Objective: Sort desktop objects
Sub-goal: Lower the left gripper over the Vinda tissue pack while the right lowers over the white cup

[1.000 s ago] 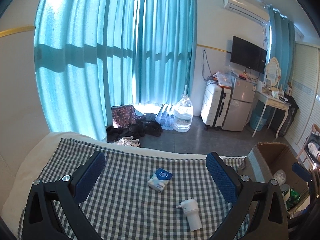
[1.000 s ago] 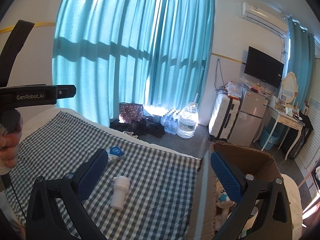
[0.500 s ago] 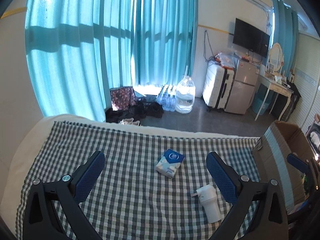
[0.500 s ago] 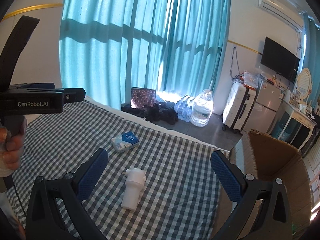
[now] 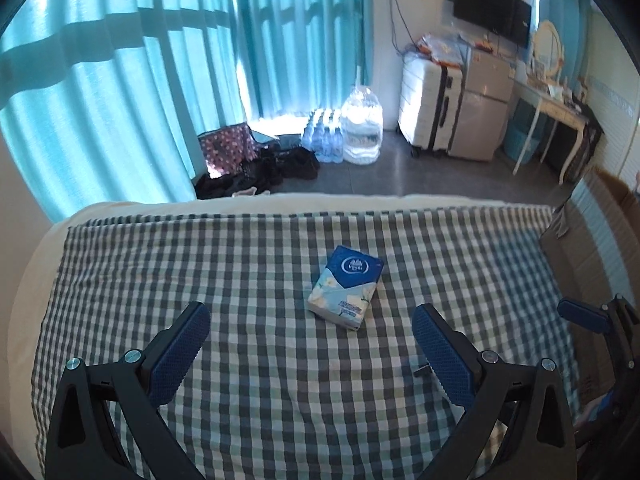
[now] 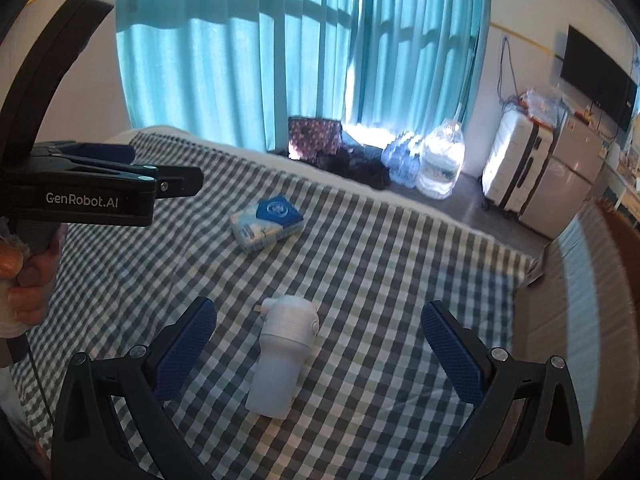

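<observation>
A blue and white tissue pack lies flat on the checked cloth, just ahead of my open left gripper and between its finger lines. In the right wrist view the same tissue pack lies farther back. A white plastic cup-like device lies on its side between the spread fingers of my open right gripper. From the left wrist view only a small metal tip of that device shows beside the right finger. The left gripper appears at the left of the right wrist view, held by a hand.
An open cardboard box stands at the right end of the cloth; its wall is close to my right gripper. Beyond the far edge lie a floor with water bottles, bags, a white suitcase and turquoise curtains.
Both grippers have tilted down and moved in toward the cloth. The tissue pack now sits nearer the left gripper, and the white device lies between the right gripper's fingers.
</observation>
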### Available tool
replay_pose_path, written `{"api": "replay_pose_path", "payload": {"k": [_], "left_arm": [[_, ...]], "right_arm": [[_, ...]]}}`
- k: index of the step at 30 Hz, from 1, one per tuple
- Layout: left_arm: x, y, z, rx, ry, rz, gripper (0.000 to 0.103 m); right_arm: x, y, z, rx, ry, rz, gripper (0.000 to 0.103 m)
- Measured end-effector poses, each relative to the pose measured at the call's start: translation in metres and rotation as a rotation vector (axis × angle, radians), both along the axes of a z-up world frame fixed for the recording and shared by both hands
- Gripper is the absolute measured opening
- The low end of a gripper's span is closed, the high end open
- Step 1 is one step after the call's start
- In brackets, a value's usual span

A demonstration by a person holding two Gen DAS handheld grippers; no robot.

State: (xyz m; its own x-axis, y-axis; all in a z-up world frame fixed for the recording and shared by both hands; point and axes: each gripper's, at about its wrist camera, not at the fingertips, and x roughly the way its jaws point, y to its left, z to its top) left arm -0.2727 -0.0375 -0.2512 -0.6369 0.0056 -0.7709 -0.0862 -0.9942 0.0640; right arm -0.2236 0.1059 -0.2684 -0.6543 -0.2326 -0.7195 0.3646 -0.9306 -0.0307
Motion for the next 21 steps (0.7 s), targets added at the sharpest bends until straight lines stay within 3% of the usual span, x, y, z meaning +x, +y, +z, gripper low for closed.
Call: {"api": "replay_pose_path", "payload": {"k": [3, 7, 13, 21], "left_arm": [[-0.020, 0.002, -0.019, 0.002, -0.056, -0.022, 0.103], [-0.047, 0.006, -0.043, -0.016, -0.101, -0.048, 0.103], [-0.074, 0.021, -0.070, -0.019, -0.122, -0.094, 0.103], [-0.088, 0.015, -0.094, 0.013, -0.150, -0.076, 0.103]], "right_arm": [[-0.011, -0.002, -0.021, 0.026, -0.072, -0.013, 0.103], [-0.017, -0.003, -0.037, 0.016, -0.104, -0.009, 0.103], [-0.024, -0.006, -0.053, 0.024, -0.140, -0.014, 0.103], [-0.029, -0.009, -0.078, 0.076, -0.172, -0.028, 0.103]]}}
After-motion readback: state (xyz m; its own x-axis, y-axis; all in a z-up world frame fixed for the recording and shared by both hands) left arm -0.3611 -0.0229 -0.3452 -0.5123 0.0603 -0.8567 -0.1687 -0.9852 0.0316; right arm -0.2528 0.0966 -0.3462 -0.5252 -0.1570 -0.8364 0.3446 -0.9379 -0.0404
